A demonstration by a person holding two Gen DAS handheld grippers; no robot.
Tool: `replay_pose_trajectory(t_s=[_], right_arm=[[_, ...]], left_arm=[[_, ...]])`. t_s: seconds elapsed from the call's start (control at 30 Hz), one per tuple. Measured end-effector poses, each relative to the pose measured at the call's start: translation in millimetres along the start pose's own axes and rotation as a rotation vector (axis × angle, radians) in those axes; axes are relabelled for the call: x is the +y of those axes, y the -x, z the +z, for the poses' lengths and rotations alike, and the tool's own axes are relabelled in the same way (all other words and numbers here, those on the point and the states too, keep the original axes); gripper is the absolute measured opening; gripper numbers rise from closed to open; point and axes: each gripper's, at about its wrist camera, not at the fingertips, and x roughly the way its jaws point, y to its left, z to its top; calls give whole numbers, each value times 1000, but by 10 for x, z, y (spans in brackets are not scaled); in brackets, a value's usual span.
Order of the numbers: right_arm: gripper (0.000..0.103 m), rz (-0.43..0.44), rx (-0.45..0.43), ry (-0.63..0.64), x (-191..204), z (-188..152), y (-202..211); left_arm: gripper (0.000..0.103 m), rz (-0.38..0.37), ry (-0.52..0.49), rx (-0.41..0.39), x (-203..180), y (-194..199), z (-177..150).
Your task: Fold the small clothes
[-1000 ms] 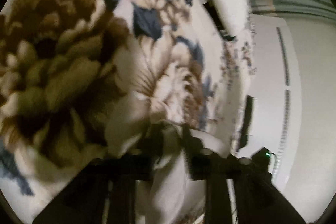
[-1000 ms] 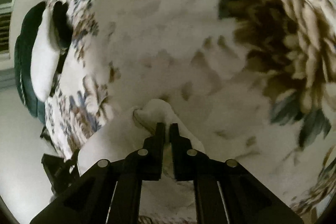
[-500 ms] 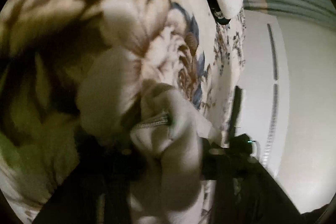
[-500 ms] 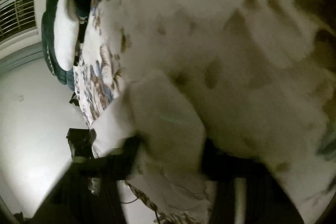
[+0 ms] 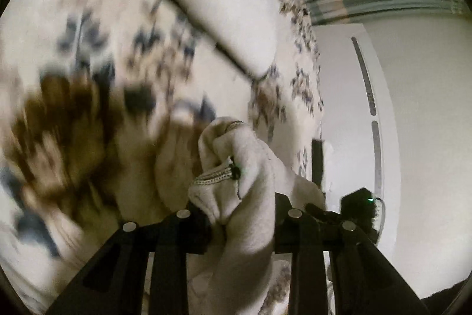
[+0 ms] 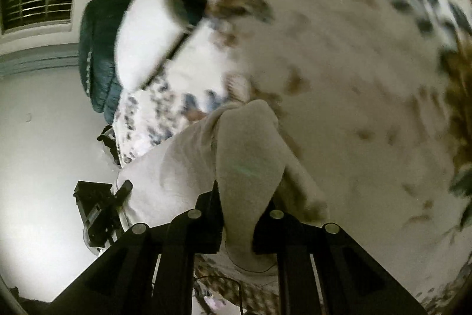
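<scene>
A small cream fleece garment (image 5: 247, 188) with a stitched hem is bunched between the fingers of my left gripper (image 5: 240, 223), which is shut on it and holds it above the floral bedspread (image 5: 88, 55). My right gripper (image 6: 240, 226) is shut on another part of the same cream garment (image 6: 247, 167), which hangs between both grippers. The other gripper's black body shows in each view, at the left wrist view's lower right (image 5: 357, 208) and at the right wrist view's lower left (image 6: 94, 211).
A white pillow (image 5: 233, 8) with a dark edge lies at the far end of the bed. A dark teal quilted cover (image 6: 100, 55) lies beside the pillow (image 6: 141, 37). White walls and a slatted window (image 6: 38, 2) lie beyond the bed edge.
Both grippers have lifted the cream garment up off the bedspread and tilted toward the pillow end. The cloth now bunches higher between the fingers.
</scene>
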Motion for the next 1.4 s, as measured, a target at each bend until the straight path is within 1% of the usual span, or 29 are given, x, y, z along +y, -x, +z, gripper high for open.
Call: replay_pose_trajectory(t_s=[0.07,0.13,0.2,0.23,0.3,0.33,0.4,0.43,0.47,0.53,0.6,0.67,0.77,0.8,0.83,0.87,0.9,0.93,0.97,1.0,1.03,1.07,1.1,1.13,1.17,1.27,1.3,1.33,1.4], right_arm=[[13,-1,-20,22,257,119,7],[13,2,-42,52,588,319,-11],[13,3,-71,74,873,542,-44],[13,10,-88,83,1034,687,-85],[13,20,-122,97,1322,977,-184],[13,27,-137,104,1457,1167,-239],[13,25,-162,115,1649,1480,-344],[13,22,-174,125,1743,1676,-410],[13,20,-183,127,1808,1844,-473],[13,11,-197,137,1930,2198,-646],[13,-7,-205,137,1981,2525,-834],[13,-48,-207,139,1990,2725,-983],[14,-131,-187,154,1938,2936,-1184],[14,-164,-180,169,1945,2975,-1240],[15,-208,-174,193,1962,3004,-1291],[20,-237,-173,210,1973,3018,-1319],[21,-275,-175,230,1993,3019,-1338],[33,-330,-178,255,2038,3016,-1357],[46,-363,-183,270,2060,2969,-1348],[52,-414,-194,289,2109,2948,-1353],[66,-463,-206,301,2140,2912,-1348],[76,-504,-220,311,2173,2868,-1341],[82,-551,-238,330,2222,2796,-1335],[96,-584,-248,339,2247,2742,-1332],[103,-621,-258,350,2276,2658,-1330],[103,-712,-271,370,2327,2381,-1373],[103,-736,-275,373,2335,2300,-1383],[103,-760,-277,377,2351,2203,-1393],[103,-797,-294,367,2360,2029,-1346]], left_arm=[[25,2,-27,-27,-138,94,297],[25,-4,-70,-55,-304,194,685],[25,-5,-101,-72,-419,225,986],[25,-2,-126,-84,-498,249,1233],[25,7,-165,-98,-579,234,1532],[25,20,-186,-110,-618,221,1767],[25,29,-194,-121,-612,192,2065],[25,38,-197,-128,-602,130,2296],[25,45,-200,-130,-584,96,2394],[26,80,-217,-136,-551,-68,2748],[26,108,-230,-134,-510,-209,2984],[27,159,-252,-125,-480,-385,3159],[29,247,-289,-108,-462,-605,3275],[30,292,-303,-111,-461,-675,3278],[34,315,-306,-115,-450,-696,3277],[36,338,-304,-124,-434,-712,3280],[37,363,-298,-135,-418,-723,3293],[40,380,-297,-152,-407,-720,3293],[42,400,-300,-172,-415,-700,3272],[43,426,-308,-193,-438,-672,3223],[49,442,-318,-206,-453,-667,3222],[58,468,-338,-227,-494,-644,3186],[85,502,-358,-241,-535,-633,3142],[103,540,-373,-253,-574,-624,3090],[103,557,-382,-263,-602,-621,3049],[103,629,-392,-280,-670,-619,2878],[103,643,-393,-280,-690,-628,2838],[103,682,-393,-278,-727,-639,2753],[103,716,-402,-264,-791,-663,2646]])
